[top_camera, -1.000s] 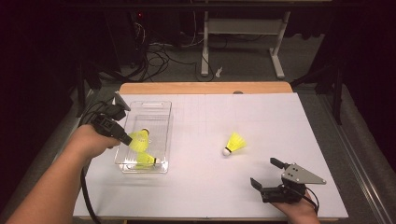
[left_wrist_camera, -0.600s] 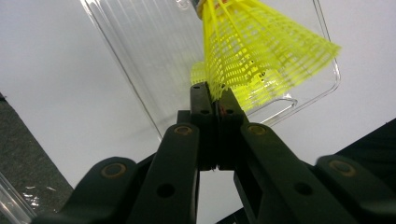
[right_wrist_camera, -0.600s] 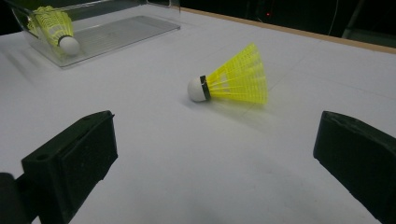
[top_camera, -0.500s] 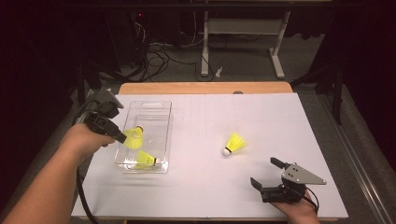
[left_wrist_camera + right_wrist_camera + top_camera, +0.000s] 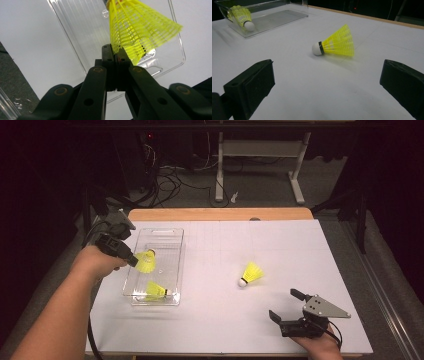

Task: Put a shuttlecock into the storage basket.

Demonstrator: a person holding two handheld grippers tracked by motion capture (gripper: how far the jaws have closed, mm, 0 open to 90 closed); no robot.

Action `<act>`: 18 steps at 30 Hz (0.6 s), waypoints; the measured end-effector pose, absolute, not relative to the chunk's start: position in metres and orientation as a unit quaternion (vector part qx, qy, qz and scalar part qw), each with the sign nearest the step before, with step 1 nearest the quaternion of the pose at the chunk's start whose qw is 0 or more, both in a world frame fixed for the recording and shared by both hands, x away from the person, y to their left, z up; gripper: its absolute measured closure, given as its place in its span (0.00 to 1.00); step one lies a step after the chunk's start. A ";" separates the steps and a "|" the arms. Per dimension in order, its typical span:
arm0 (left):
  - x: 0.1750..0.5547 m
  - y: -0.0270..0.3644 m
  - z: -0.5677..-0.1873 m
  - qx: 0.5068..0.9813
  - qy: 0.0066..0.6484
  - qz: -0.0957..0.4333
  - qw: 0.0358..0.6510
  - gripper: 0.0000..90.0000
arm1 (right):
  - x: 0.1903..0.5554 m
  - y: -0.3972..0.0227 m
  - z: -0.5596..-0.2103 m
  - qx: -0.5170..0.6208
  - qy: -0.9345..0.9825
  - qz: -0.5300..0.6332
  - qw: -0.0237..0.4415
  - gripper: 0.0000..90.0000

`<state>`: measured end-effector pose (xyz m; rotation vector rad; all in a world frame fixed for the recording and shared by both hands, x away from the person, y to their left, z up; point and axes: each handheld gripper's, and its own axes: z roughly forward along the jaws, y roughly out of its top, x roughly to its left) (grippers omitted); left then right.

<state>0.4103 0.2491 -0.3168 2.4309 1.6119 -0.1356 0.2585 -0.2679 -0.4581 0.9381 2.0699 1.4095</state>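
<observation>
From the high view you look forward and down across the white table (image 5: pixel 220 270), your forearms entering at the bottom edge and the dark floor beyond the far edge. Your left gripper view sits very near its own jaws and faces steeply down into the clear tray (image 5: pixel 75 32), with a yellow shuttlecock (image 5: pixel 140 32) right at the lens. Your right gripper view rides low, almost level with the tabletop, facing across it toward the tray's (image 5: pixel 274 18) near end. That tray (image 5: pixel 172 265) appears in all three views.
</observation>
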 end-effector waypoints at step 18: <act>0.432 0.259 -0.334 0.807 0.576 -0.036 0.121 1.00 | 0.260 -0.269 -0.459 0.341 0.753 0.514 0.230 0.00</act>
